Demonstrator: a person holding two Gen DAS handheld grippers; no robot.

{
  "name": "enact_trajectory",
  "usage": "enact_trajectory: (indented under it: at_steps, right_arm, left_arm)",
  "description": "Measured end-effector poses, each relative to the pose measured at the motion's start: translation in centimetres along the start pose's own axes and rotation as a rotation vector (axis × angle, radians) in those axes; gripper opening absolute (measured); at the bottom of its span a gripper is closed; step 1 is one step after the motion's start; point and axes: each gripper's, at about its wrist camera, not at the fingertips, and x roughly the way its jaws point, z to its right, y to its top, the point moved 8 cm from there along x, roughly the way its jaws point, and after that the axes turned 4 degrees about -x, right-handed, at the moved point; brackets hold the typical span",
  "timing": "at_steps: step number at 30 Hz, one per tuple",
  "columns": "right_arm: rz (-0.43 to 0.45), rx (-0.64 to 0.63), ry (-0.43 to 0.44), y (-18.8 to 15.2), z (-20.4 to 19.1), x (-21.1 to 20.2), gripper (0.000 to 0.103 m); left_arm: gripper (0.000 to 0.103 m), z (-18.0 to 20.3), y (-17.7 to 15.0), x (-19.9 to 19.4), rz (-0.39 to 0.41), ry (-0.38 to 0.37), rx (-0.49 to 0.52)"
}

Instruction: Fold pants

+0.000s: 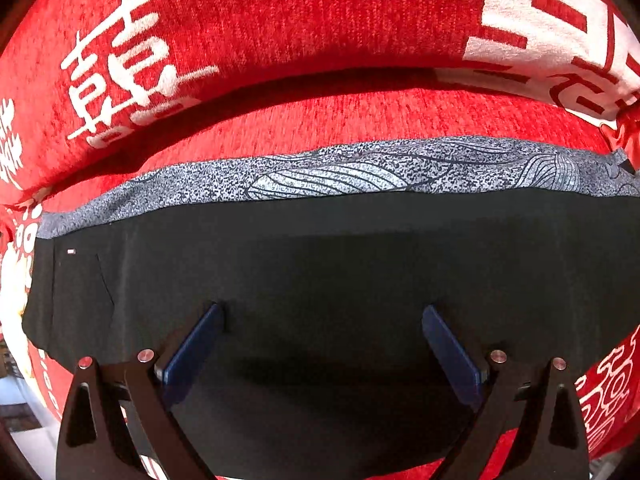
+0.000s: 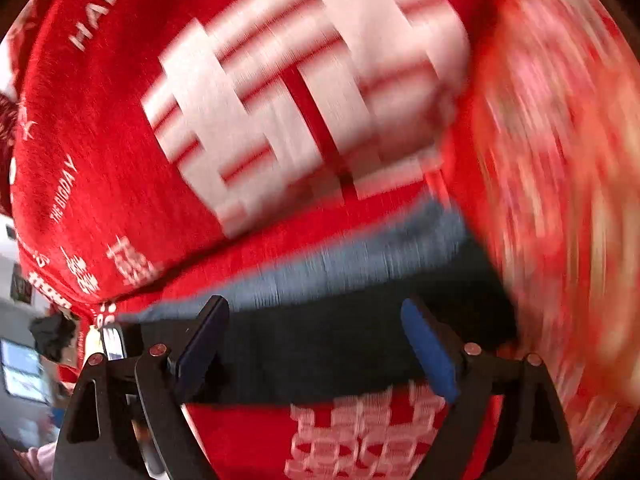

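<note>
1. The black pants (image 1: 320,264) lie flat on the red blanket (image 1: 300,20).
2. Left gripper (image 1: 322,312) and right gripper (image 2: 314,308) hang over them, fingers spread, empty.
3. Soft, light, limp cloth; probably best pinched at an edge.

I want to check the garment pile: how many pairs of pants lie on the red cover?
1: black pants with a grey patterned band lying flat on the red cover; more may be hidden outside view.
</note>
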Motion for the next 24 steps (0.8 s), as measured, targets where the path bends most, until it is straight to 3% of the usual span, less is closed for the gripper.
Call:
enact_trajectory:
  at_steps: [4, 10, 11, 12, 14, 20, 22, 24]
  right_arm:
    - [-0.050, 0.155, -0.091, -3.5, 4.9, 2.6, 0.072]
    - [0.045, 0.267, -0.170, -3.4, 8.8, 3.9, 0.071]
    - [0.065, 0.268, -0.172, -3.1, 8.8, 3.8, 0.062]
    - [0.076, 0.264, -0.164, -2.8, 8.7, 3.8, 0.035]
    - [0.084, 0.220, -0.192, -1.8, 7.7, 3.3, 0.008]
    - [0.245, -0.127, -0.127, 4.3, -0.2, -2.4, 0.008]
    - [0.252, -0.128, -0.131, 5.2, 0.3, -2.7, 0.008]
    - [0.196, -0.066, -0.126, 5.0, 2.5, -1.2, 0.008]
  left_arm:
    - [0.100, 0.0, -0.1, 0.0, 0.008, 0.000, 0.015]
    - [0.100, 0.1, 0.1, 0.3, 0.014, -0.007, 0.020]
    - [0.100, 0.3, 0.1, 0.1, 0.015, -0.008, 0.020]
    - [0.100, 0.3, 0.1, 0.1, 0.017, -0.009, 0.021]
    - [0.100, 0.2, 0.2, 0.0, 0.016, -0.004, 0.021]
    - [0.100, 0.0, 1.5, -3.3, 0.108, 0.024, 0.008]
    - [0.100, 0.2, 1.6, -3.0, 0.102, 0.029, 0.019]
    - [0.100, 0.4, 1.3, -1.8, 0.071, 0.039, 0.024]
